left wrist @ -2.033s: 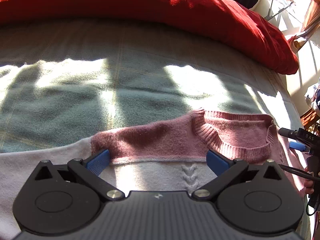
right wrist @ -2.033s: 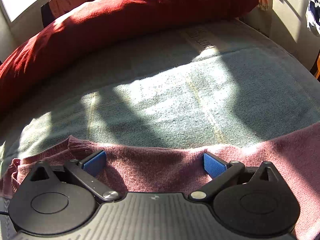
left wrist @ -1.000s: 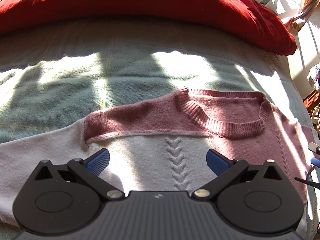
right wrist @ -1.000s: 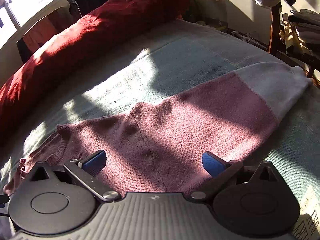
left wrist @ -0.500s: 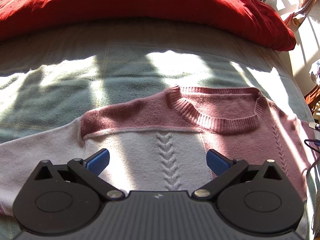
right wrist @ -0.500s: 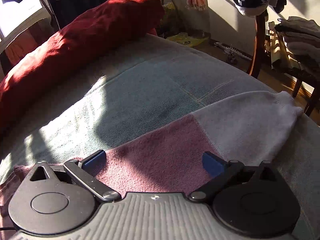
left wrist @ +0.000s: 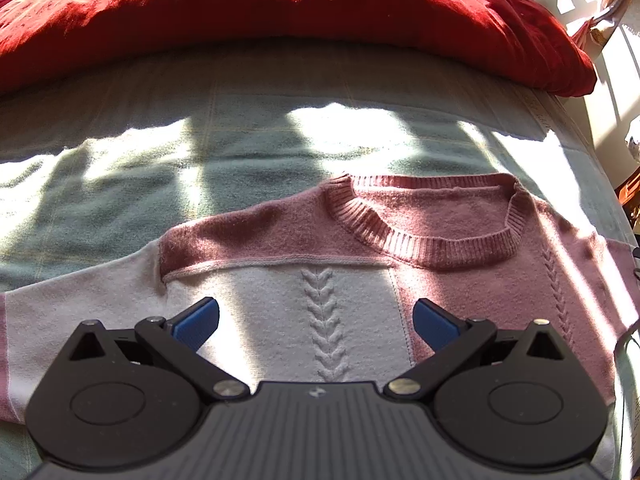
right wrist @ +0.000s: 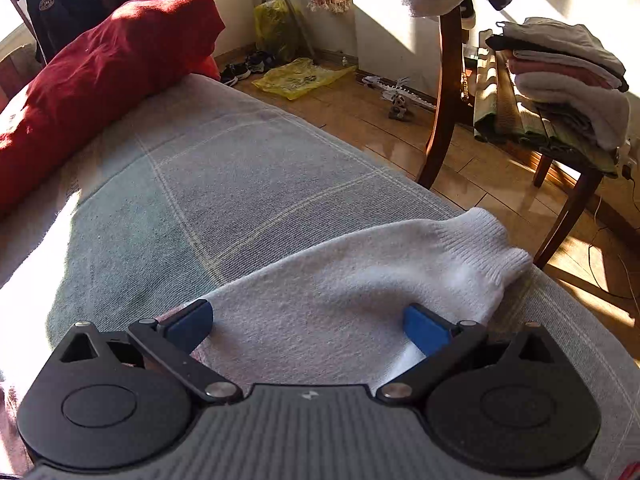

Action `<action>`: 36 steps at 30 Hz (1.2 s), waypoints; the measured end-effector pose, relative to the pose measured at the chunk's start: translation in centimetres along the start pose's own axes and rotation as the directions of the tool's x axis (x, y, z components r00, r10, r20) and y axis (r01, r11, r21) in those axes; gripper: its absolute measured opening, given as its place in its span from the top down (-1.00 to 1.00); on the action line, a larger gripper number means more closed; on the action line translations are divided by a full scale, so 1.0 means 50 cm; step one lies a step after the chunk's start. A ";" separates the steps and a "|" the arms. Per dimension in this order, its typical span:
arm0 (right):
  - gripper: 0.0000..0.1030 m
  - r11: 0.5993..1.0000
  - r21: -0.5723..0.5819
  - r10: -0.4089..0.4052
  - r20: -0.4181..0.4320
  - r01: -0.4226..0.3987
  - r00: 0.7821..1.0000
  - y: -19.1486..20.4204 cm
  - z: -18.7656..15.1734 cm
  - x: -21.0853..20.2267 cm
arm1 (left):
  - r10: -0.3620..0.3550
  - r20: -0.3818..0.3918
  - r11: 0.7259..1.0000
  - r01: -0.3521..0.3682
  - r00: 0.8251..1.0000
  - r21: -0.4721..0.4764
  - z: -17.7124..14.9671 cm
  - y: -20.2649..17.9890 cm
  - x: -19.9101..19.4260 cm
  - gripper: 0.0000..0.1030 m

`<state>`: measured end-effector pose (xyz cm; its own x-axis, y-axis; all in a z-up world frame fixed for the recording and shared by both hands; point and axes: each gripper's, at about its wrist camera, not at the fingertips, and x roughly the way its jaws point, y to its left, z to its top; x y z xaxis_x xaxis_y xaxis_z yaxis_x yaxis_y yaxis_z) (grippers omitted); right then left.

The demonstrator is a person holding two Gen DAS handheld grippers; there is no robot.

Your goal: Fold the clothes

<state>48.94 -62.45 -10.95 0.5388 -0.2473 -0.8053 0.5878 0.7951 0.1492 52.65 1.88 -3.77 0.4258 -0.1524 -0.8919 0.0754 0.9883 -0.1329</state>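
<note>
- Through the left wrist camera we see our left gripper (left wrist: 316, 322) with its blue fingertips (left wrist: 197, 321) spread wide and nothing between them, hanging over the chest of the sweater (left wrist: 360, 264).
- The sweater lies flat, face up, on the grey-green checked blanket (left wrist: 160, 152) that covers the bed; its ribbed neckline (left wrist: 424, 246) points toward the long red pillow (left wrist: 280, 4) at the far edge.
- Its left shoulder and its right side are pink, and the middle panel is white with a raised cable braid (left wrist: 326, 320) running between our fingertips.
- Sunlight and shadows fall in bands across blanket and knitwear.
- Through the right wrist camera we see our right gripper (right wrist: 308, 324), likewise spread wide and holding nothing, over the sweater's white sleeve (right wrist: 360, 280).
- The ribbed cuff (right wrist: 492, 248) reaches nearly to the blanket's edge.
- Past the bed, on the wooden floor (right wrist: 380, 120), lies a yellow plastic bag (right wrist: 300, 76).
- Further right stands a wooden chair (right wrist: 444, 96), its seat bearing a stack of folded clothes (right wrist: 568, 76).
</note>
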 end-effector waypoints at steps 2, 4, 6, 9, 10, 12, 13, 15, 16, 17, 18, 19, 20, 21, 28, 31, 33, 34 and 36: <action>-1.00 0.999 0.031 0.013 -0.013 -0.013 1.000 0.009 -0.001 -0.023 | 0.005 0.003 1.000 -0.005 1.000 0.008 0.000 -0.005 -0.004 -0.98; -1.00 0.997 0.018 0.077 -0.023 -0.077 0.997 0.034 -0.016 -0.059 | 0.007 0.003 1.000 -0.007 1.000 0.004 -0.003 -0.006 -0.006 -0.98; -1.00 0.986 -0.032 0.161 -0.049 -0.162 0.986 0.077 -0.039 -0.099 | -0.009 -0.005 1.000 0.009 1.000 -0.012 -0.008 -0.006 -0.007 -0.98; -1.00 0.959 -0.124 0.243 -0.094 -0.254 0.965 0.155 -0.085 -0.149 | -0.032 -0.014 0.999 0.031 0.999 -0.026 -0.021 -0.010 -0.011 -0.98; -1.00 0.947 -0.154 0.266 -0.110 -0.280 0.958 0.184 -0.101 -0.163 | -0.041 -0.017 0.999 0.041 0.999 -0.025 -0.026 -0.013 -0.012 -0.98; -1.00 0.924 -0.225 0.284 -0.143 -0.310 0.948 0.248 -0.142 -0.190 | -0.061 -0.022 0.998 0.060 0.998 -0.023 -0.036 -0.021 -0.014 -0.98; -1.00 0.912 -0.251 0.292 -0.158 -0.324 0.943 0.277 -0.155 -0.198 | -0.068 -0.022 0.998 0.068 0.997 -0.016 -0.041 -0.024 -0.014 -0.98; -1.00 0.893 -0.284 0.300 -0.202 -0.349 0.932 0.331 -0.187 -0.207 | -0.071 -0.018 0.997 0.071 0.997 0.005 -0.051 -0.031 -0.013 -0.98; -1.00 0.888 -0.293 0.296 -0.225 -0.354 0.928 0.353 -0.204 -0.209 | -0.058 -0.020 0.998 0.058 0.998 0.014 -0.055 -0.032 -0.010 -0.98; -1.00 0.883 -0.303 0.292 -0.247 -0.360 0.924 0.374 -0.221 -0.210 | -0.038 -0.025 0.999 0.038 0.999 0.023 -0.059 -0.031 -0.006 -0.98; -1.00 0.877 -0.313 0.289 -0.261 -0.364 0.921 0.393 -0.239 -0.209 | -0.017 -0.029 0.999 0.018 0.999 0.034 -0.063 -0.030 -0.002 -0.98; -1.00 0.871 -0.324 0.287 -0.275 -0.369 0.918 0.411 -0.257 -0.209 | -0.004 -0.033 0.999 0.006 0.999 0.045 -0.067 -0.028 0.003 -0.98; -1.00 0.863 -0.339 0.281 -0.295 -0.375 0.913 0.427 -0.272 -0.207 | 0.003 -0.041 0.999 -0.001 0.999 0.053 -0.072 -0.025 0.010 -0.98; -1.00 0.857 -0.354 0.271 -0.310 -0.375 0.911 0.439 -0.285 -0.203 | 0.010 -0.050 0.998 -0.007 0.999 0.062 -0.078 -0.021 0.017 -0.98; -1.00 0.839 -0.432 0.203 -0.312 -0.330 0.928 0.459 -0.318 -0.185 | -0.017 -0.085 0.997 0.024 0.996 0.074 -0.121 -0.003 0.027 -0.98; -1.00 0.839 -0.434 0.198 -0.317 -0.327 0.928 0.459 -0.316 -0.182 | -0.034 -0.084 0.997 0.040 0.996 0.071 -0.145 -0.001 0.004 -0.98; -1.00 0.837 -0.440 0.193 -0.318 -0.325 0.928 0.461 -0.316 -0.179 | -0.056 -0.084 0.994 0.063 0.995 0.090 -0.168 -0.004 -0.015 -0.98; -1.00 0.836 -0.443 0.191 -0.317 -0.323 0.929 0.462 -0.316 -0.179 | -0.071 -0.084 0.991 0.080 0.994 0.108 -0.182 -0.007 -0.024 -0.98; -1.00 0.834 -0.449 0.188 -0.314 -0.320 0.931 0.464 -0.316 -0.177 | -0.083 -0.110 0.982 0.100 0.990 0.160 -0.215 -0.015 -0.031 -0.98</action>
<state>48.30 -33.06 -9.42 0.4226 0.0934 -0.9015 0.0470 0.9911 0.1248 42.25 1.50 -6.94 0.3166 -0.2318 -0.9198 0.2605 0.9537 -0.1506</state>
